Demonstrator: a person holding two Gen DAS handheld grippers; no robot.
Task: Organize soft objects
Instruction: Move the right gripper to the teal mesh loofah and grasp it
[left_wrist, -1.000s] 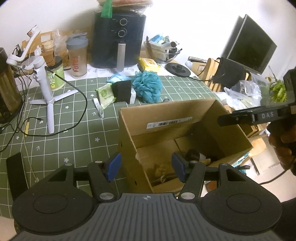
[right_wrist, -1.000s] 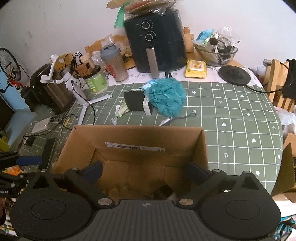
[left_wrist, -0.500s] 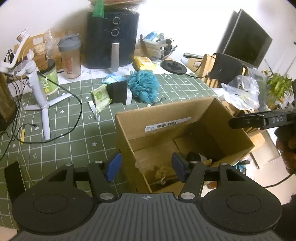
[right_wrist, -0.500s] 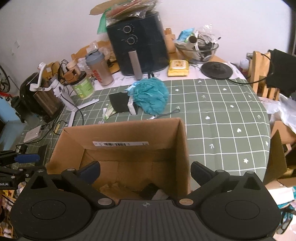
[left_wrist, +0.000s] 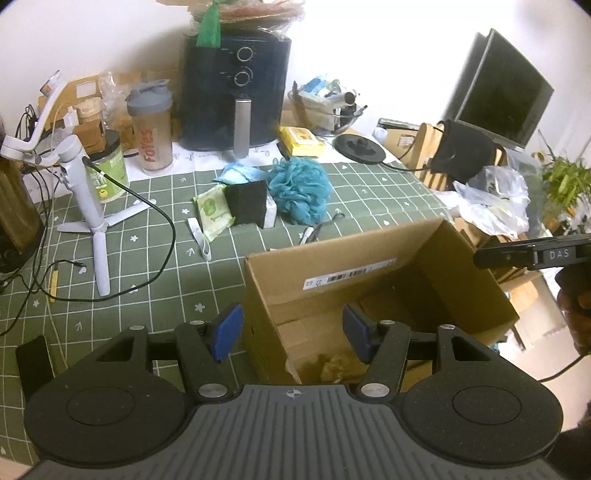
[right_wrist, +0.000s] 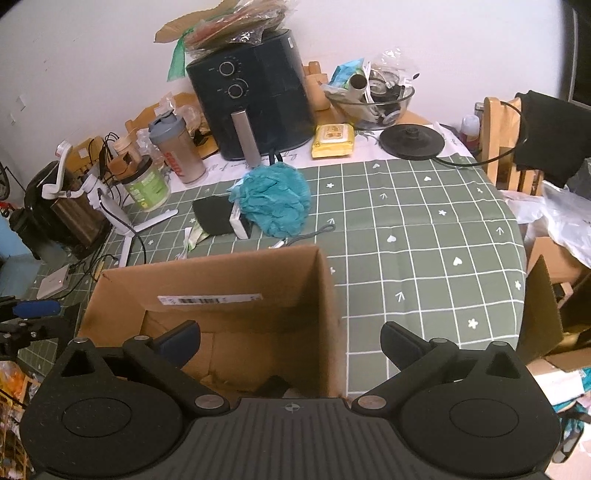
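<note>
Centrally on the green checked worktop (right_wrist: 424, 229) lies the teal loofah (right_wrist: 275, 199), touching a black sponge (right_wrist: 216, 216) at its nine o'clock, with the air fryer (right_wrist: 255, 96) at its twelve o'clock and the open cardboard box (right_wrist: 221, 295) at its six o'clock, near the worktop's edge. Both claws hover over that box with jaws apart and nothing between them: the left claw (left_wrist: 291, 332) straddles the box's left wall, and the right claw (right_wrist: 291, 341) straddles its right wall. At the left claw's three o'clock, a hand (left_wrist: 576, 314) grips the right claw's handle.
</note>
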